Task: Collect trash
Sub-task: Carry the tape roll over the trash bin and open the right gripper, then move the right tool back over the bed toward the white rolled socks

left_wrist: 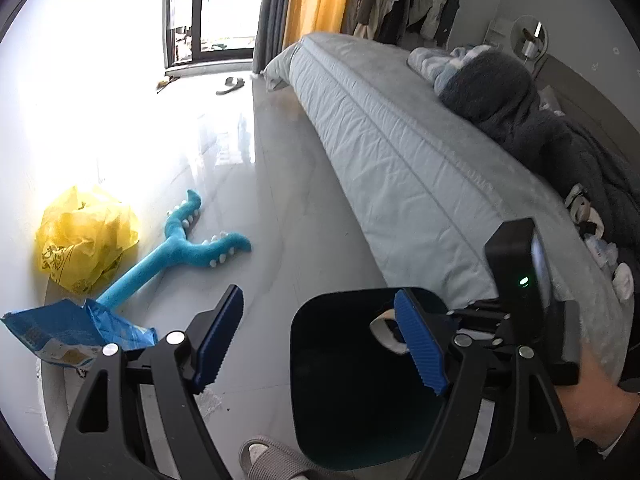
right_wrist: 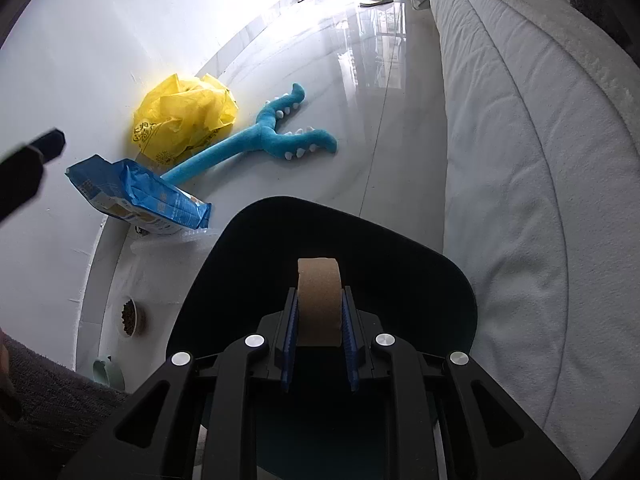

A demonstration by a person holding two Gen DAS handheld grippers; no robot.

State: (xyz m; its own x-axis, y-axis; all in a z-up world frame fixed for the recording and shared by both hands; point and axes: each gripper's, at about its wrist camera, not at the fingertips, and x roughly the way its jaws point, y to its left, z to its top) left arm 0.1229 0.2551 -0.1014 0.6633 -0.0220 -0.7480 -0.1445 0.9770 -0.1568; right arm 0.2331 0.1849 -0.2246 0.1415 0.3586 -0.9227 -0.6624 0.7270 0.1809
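A brown cardboard tube (right_wrist: pixel 319 300), short and squashed a little flat, sits upright above the open mouth of a dark bin (right_wrist: pixel 420 264). On the floor by the wall lie a crumpled yellow plastic bag (right_wrist: pixel 184 120) and, just beside it, a torn blue snack packet (right_wrist: pixel 140 196) lying on its side.

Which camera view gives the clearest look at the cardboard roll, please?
The right wrist view: the cardboard roll sits centred, clamped in the right claw above the dark bin. The left wrist view shows only a pale sliver behind a fingertip.
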